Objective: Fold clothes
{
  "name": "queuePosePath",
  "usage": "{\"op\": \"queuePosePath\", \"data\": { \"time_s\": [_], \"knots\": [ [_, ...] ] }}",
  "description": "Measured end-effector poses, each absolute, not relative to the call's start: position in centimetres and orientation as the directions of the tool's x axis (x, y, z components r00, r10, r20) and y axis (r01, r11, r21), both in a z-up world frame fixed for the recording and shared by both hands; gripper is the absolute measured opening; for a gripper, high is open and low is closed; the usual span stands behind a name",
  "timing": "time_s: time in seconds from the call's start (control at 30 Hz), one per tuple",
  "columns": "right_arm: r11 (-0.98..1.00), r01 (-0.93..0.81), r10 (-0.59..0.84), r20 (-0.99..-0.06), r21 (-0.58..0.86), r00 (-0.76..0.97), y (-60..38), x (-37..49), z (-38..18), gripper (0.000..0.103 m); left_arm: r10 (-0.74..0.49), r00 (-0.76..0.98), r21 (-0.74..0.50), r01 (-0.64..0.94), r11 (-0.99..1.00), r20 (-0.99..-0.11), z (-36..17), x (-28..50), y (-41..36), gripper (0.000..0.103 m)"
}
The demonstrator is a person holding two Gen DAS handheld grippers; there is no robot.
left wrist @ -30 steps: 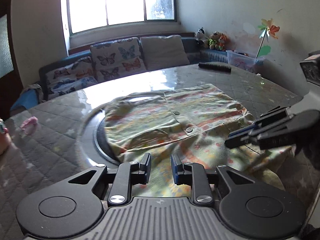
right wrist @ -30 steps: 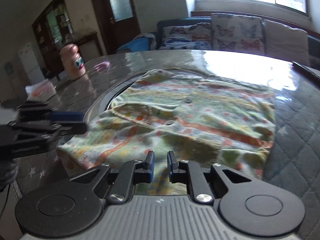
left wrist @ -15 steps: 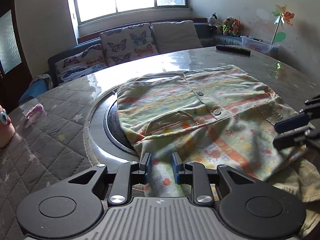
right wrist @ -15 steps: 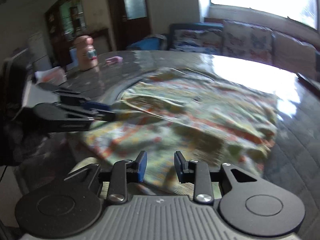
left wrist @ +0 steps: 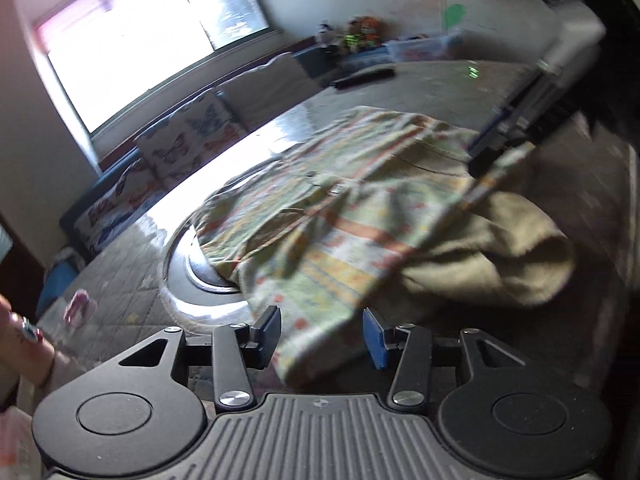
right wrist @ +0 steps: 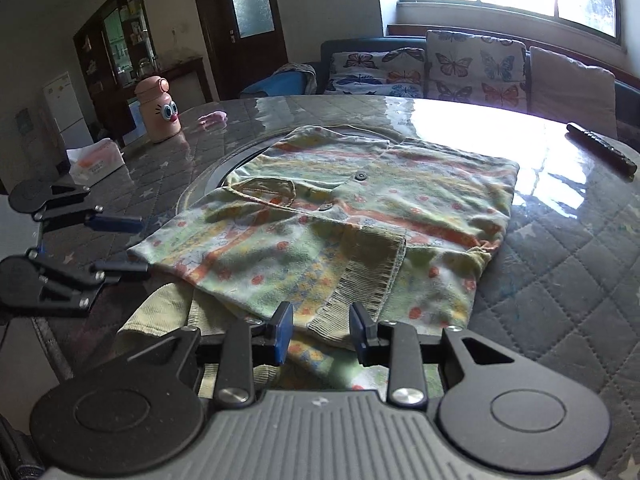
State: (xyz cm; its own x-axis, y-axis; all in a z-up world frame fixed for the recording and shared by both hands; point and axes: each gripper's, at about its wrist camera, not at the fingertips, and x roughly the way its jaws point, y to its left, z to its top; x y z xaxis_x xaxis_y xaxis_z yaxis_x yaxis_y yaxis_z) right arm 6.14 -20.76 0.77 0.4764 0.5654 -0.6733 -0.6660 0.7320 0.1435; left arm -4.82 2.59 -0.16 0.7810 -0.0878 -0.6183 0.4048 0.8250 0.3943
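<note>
- Quilted grey desk [right wrist: 568,264] carries everything; its round inset sits under the far part of the garment.
- Flowered, striped shirt [right wrist: 360,216] lies spread buttons-up across the middle, near hem bunched over a plain yellowish layer [right wrist: 160,312]. I judge the fold barely begun: no neat halves yet, sleeves and body left to do.
- My right claw [right wrist: 320,330] is parted wide, straddling the ribbed hem, clamping nothing.
- My left claw [left wrist: 322,336] is likewise spread, cloth corner between the pads, not pinched.

No readable text on anything.
</note>
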Motion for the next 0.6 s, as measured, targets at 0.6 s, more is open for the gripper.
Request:
{"op": "queuePosePath", "data": {
  "time_s": [0.6],
  "knots": [
    [0.748,-0.661,0.517,-0.678,0.061,0.523,-23.1,3.1,1.3,0.036,-0.304,0.788,0.316,0.521,0.793,-0.535,0.2,-3.8,-2.2,0.012]
  ]
}}
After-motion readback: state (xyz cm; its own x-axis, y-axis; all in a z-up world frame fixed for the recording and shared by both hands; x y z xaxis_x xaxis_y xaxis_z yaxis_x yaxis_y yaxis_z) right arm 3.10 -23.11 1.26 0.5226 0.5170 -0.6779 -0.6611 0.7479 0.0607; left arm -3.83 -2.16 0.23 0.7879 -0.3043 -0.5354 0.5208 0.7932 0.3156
